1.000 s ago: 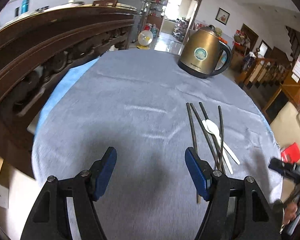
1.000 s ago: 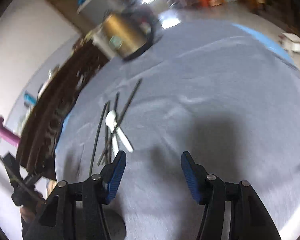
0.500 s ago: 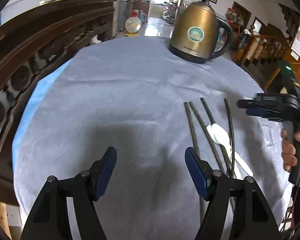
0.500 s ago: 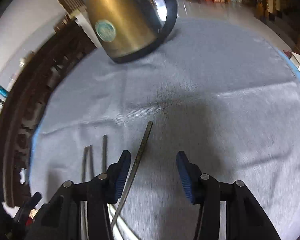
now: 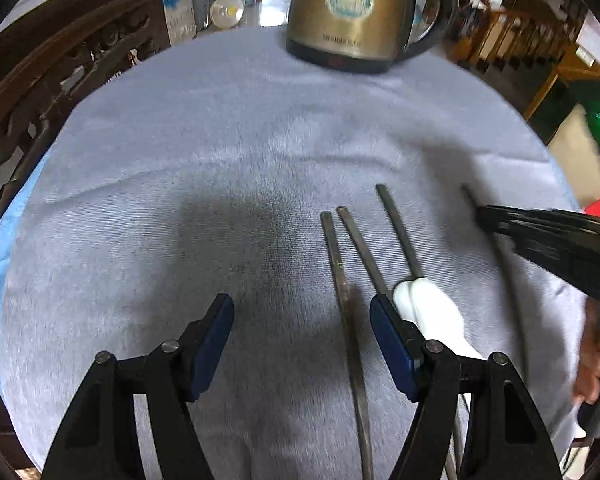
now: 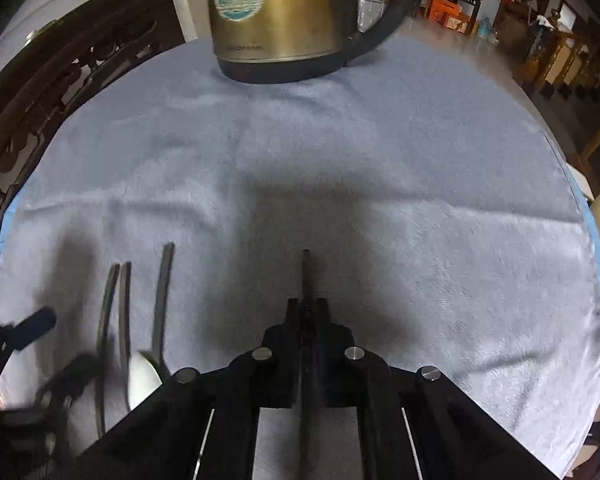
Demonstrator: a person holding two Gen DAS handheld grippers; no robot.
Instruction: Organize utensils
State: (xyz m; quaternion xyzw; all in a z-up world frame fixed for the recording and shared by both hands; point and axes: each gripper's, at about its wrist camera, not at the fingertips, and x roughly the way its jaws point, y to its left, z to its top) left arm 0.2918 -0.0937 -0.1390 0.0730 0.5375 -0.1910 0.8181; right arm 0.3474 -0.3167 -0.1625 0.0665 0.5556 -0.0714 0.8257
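Several dark chopsticks lie on the grey cloth. My right gripper [image 6: 307,304] is shut on the rightmost chopstick [image 6: 306,276], whose tip pokes out ahead of the jaws; it also shows in the left wrist view [image 5: 485,216]. My left gripper [image 5: 302,320] is open, with one chopstick [image 5: 342,280] lying between its fingers. Two more chopsticks [image 5: 398,232] lie just right of it, under a white spoon [image 5: 428,314] that sits by the right finger. The spoon [image 6: 142,376] and three chopsticks [image 6: 160,300] show at the lower left of the right wrist view.
A brass-coloured electric kettle [image 5: 352,12] stands at the far side of the round table [image 5: 180,140]. A carved dark wooden chair back [image 5: 60,52] runs along the left edge. The table drops off at the right edge.
My right gripper has moved in over the rightmost chopstick and shut on it. My left gripper has moved forward and right, so a chopstick now lies between its fingers.
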